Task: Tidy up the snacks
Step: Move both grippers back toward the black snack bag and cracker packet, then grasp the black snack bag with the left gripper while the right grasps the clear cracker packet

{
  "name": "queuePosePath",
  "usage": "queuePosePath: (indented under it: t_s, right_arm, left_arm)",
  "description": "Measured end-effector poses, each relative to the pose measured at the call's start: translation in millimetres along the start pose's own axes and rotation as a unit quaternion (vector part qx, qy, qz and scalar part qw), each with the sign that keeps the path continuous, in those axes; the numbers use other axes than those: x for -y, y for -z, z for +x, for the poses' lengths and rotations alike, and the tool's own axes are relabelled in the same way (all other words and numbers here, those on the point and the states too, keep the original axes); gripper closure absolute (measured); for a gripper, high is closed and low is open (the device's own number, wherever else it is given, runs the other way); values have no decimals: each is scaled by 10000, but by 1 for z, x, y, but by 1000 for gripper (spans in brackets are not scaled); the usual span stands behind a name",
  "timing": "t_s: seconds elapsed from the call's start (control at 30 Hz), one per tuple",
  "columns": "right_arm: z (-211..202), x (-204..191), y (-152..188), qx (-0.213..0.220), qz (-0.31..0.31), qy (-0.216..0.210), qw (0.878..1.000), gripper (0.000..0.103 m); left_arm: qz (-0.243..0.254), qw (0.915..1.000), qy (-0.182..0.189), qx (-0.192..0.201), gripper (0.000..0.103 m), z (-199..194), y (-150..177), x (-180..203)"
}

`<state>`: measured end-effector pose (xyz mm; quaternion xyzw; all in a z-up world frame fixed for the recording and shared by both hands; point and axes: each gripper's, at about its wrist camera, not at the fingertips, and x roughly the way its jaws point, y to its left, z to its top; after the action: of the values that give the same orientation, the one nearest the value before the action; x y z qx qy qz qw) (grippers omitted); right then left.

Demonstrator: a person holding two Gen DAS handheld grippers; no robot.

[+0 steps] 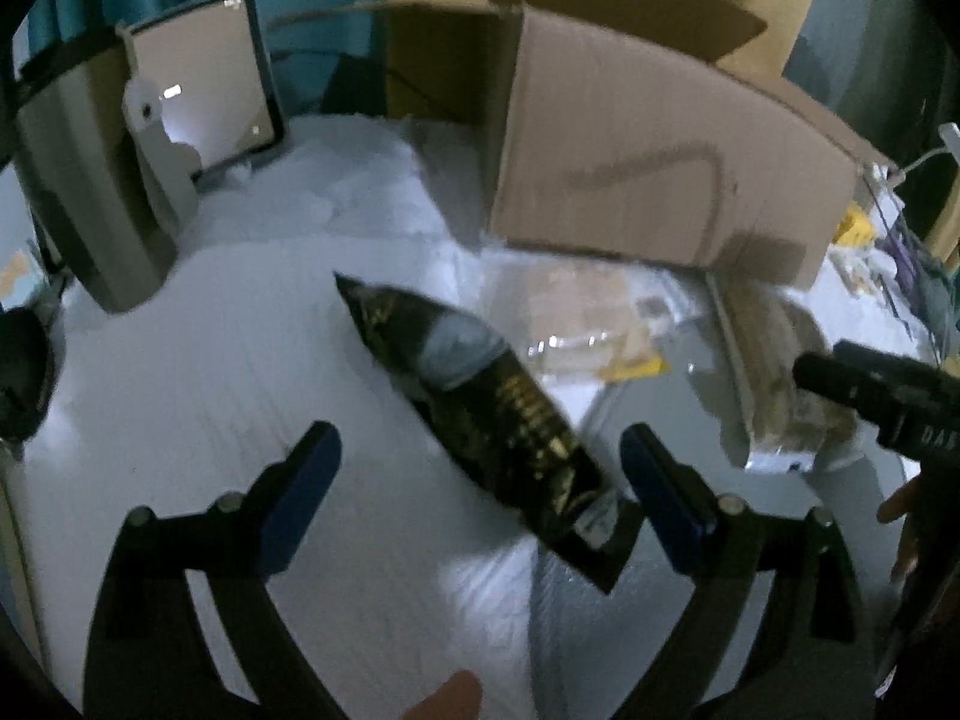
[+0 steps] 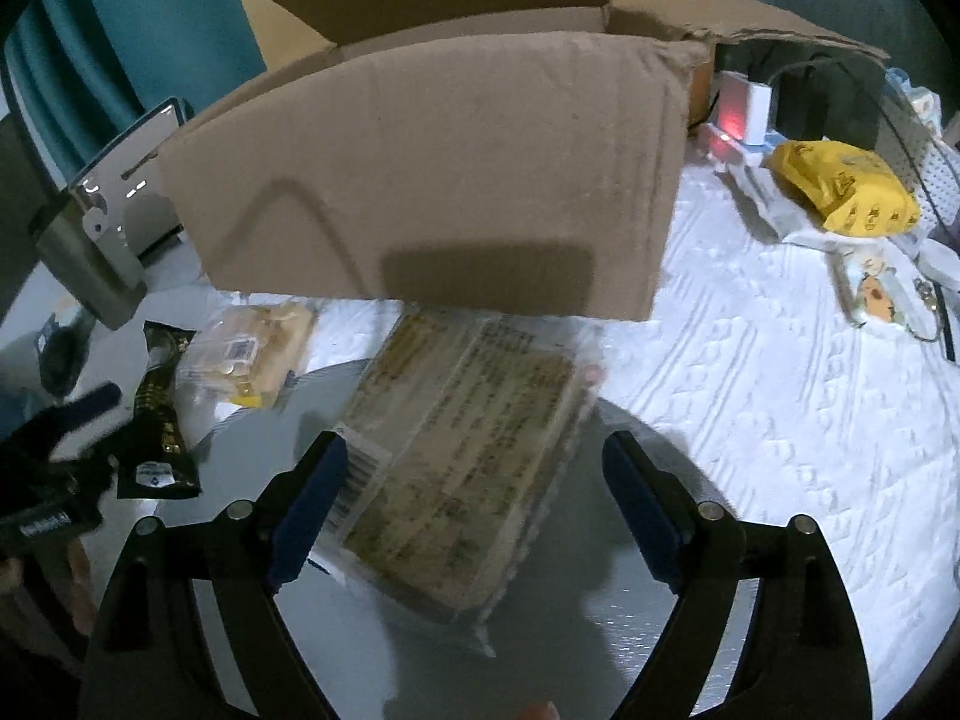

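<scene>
A black snack bag (image 1: 480,414) with gold print lies slanted on the white cover, its lower end between the fingers of my left gripper (image 1: 480,492), which is open and not pressing on it. My right gripper (image 2: 474,498) is open around a clear packet of brown snacks (image 2: 462,468); the left pad is close to the labelled edge and the right pad stands clear. Just behind both stands an open cardboard box (image 2: 432,180), also the cardboard box (image 1: 660,168). A clear packet of pale biscuits (image 2: 252,348) lies between the two bags in front of the box.
A tablet (image 1: 204,78) leans at the back left beside a grey stand (image 1: 90,180). A yellow packet (image 2: 840,192), small items and a charger with a red light (image 2: 738,114) sit at the right. A silver foil sheet (image 2: 600,630) covers part of the white quilted cover (image 2: 780,420).
</scene>
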<state>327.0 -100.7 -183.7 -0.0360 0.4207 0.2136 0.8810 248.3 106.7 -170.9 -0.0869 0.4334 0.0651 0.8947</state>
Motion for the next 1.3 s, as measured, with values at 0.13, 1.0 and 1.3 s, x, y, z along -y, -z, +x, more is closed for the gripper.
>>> queuePosePath:
  t_s: [0.13,1.0,1.3]
  right_arm:
    - [6,-7,-2,-83,-21,10,10000,14]
    - [9,-21,16,-62,-633,134,9979,14]
    - [-17,-10,26,-81,-650,-332,9973,21]
  left_arm:
    - [-47,9999,31,-104,8,3,2,-3]
    - [202,9997,94,109,66,-2,9,-2]
    - [197,9994,186,236,68,-25,19,1]
